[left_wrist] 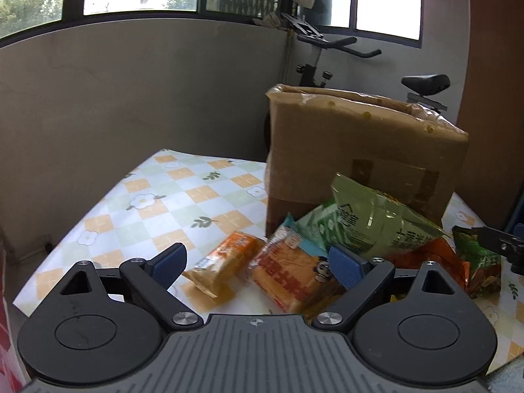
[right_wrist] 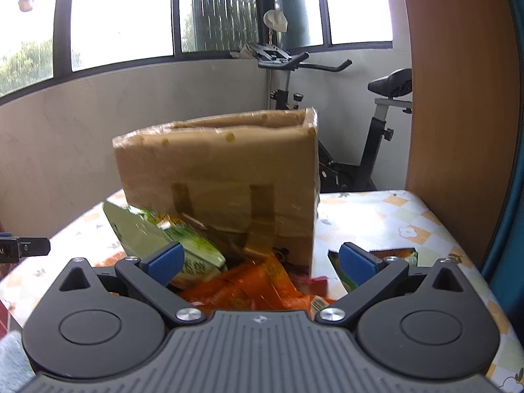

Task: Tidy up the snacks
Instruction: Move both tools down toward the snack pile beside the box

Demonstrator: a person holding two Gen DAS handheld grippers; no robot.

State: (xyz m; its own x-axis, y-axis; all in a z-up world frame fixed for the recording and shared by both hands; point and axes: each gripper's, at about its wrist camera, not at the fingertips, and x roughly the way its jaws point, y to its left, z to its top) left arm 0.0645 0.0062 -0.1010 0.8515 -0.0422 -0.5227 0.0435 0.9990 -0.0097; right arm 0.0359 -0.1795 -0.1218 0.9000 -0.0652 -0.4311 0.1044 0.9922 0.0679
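Note:
A heap of snack packets lies in front of a tall open cardboard box (left_wrist: 363, 150) (right_wrist: 219, 177) on the table. In the left wrist view my left gripper (left_wrist: 258, 265) stands open just over two orange packets: a small one (left_wrist: 226, 262) and a flat wide one (left_wrist: 291, 278) between its blue pads. A puffed green bag (left_wrist: 373, 219) (right_wrist: 150, 235) leans on the box. In the right wrist view my right gripper (right_wrist: 260, 262) is open above a crumpled orange bag (right_wrist: 249, 288), with a green-orange packet (right_wrist: 347, 271) at its right pad. Nothing is gripped.
The table carries a checked flower-print cloth (left_wrist: 163, 203) (right_wrist: 402, 226). An exercise bike (right_wrist: 370, 124) stands behind the box by the wall and windows. A brown wooden panel (right_wrist: 458, 98) rises at the right. The right gripper's tip (left_wrist: 501, 242) shows at the left view's right edge.

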